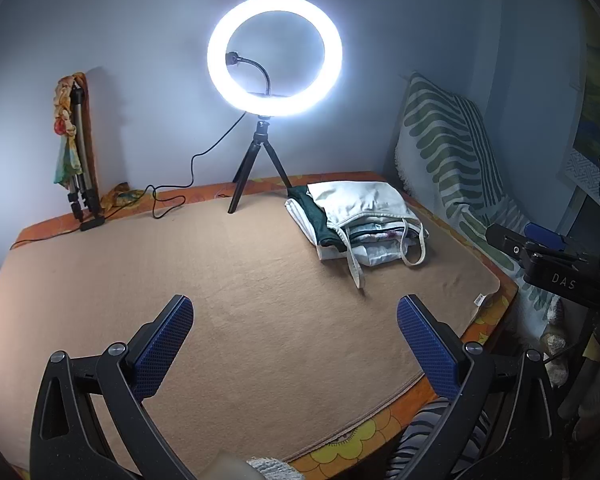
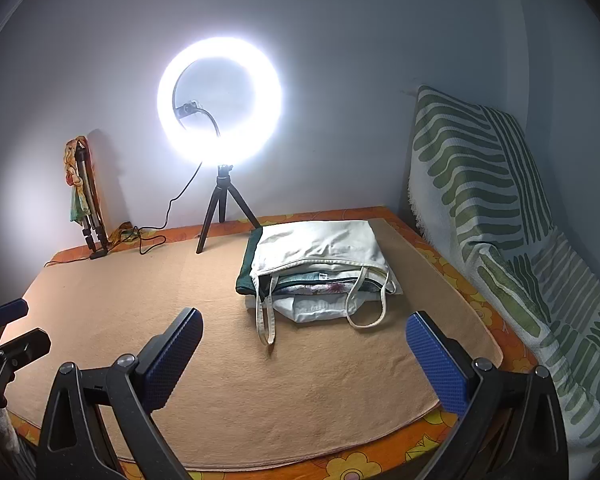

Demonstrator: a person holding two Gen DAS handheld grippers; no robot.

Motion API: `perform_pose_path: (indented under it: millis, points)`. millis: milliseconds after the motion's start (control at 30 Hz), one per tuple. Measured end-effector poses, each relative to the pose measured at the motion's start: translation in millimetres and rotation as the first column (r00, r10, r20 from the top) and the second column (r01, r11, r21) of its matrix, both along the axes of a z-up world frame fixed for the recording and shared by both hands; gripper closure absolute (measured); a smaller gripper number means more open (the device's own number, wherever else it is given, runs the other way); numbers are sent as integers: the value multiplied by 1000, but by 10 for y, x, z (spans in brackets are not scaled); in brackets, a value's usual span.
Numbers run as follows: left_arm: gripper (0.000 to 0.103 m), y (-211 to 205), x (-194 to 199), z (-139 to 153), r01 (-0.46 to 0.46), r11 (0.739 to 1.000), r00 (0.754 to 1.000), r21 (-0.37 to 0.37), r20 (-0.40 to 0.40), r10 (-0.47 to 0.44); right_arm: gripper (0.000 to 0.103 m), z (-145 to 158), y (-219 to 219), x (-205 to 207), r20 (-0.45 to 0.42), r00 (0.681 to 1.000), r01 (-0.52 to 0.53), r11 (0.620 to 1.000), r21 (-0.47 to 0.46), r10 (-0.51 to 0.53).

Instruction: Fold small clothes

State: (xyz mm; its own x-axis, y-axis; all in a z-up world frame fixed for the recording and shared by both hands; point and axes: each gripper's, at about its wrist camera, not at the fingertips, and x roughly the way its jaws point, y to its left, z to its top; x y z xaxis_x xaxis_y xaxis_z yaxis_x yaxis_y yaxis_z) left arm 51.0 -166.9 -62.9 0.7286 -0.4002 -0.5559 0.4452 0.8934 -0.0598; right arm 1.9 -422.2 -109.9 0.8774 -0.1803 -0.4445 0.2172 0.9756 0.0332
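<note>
Lying beyond both grippers' spread fingers (image 2: 436, 356): stacked clothes (image 2: 320, 280).

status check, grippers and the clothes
Left gripper open, empty. Right gripper open, empty. Clothes in tote bag, untouched on blanket. Nothing in the way.

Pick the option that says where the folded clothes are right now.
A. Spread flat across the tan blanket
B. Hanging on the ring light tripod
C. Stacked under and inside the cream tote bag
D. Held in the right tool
C: the folded clothes show at the open mouth of the cream tote bag, with a dark green piece beneath it; both tools are open and empty.
</note>
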Motion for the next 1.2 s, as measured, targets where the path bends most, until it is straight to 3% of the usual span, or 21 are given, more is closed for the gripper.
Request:
perform_pose_path:
  millis: [1200]
  points:
    - [1, 42, 37, -42, 6, 1000, 1000, -11, -24, -7, 0, -73, 37, 89, -26, 1000, -12, 1000, 8, 12]
